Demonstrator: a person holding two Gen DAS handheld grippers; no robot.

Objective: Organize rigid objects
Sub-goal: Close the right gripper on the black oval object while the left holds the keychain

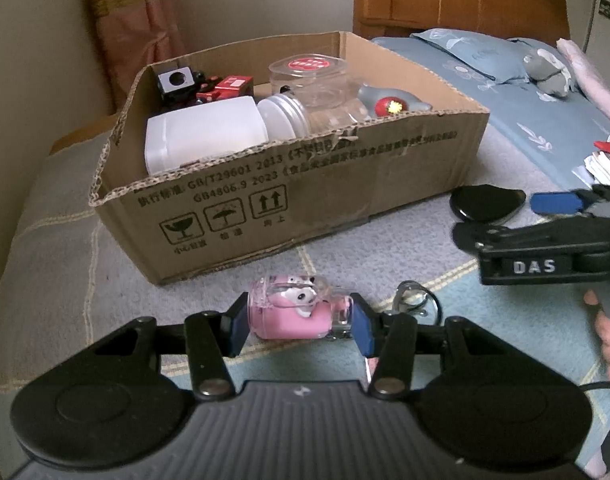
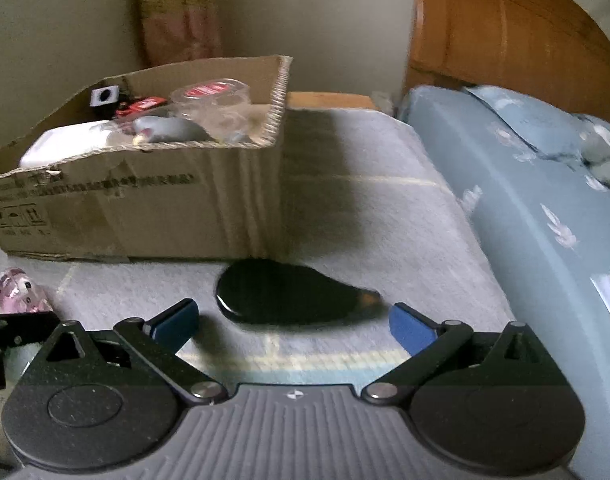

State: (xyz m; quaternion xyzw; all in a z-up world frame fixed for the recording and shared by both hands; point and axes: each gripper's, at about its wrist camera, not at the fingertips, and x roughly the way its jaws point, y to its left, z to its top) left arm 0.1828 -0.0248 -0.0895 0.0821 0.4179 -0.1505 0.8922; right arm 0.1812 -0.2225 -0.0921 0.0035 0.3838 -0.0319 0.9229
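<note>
My left gripper is shut on a pink toy in a clear case, low over the grey blanket. The cardboard box stands just behind it. It holds a white jar, a clear tub with a red lid, a red toy car and a grey figure. My right gripper is open, its blue pads on either side of a flat black teardrop-shaped object on the blanket. The pink toy also shows in the right wrist view.
A metal ring clip lies right of the pink toy. A blue quilt with a pillow and a grey plush lies to the right, papers on it. A wooden headboard stands behind. The box also shows in the right wrist view.
</note>
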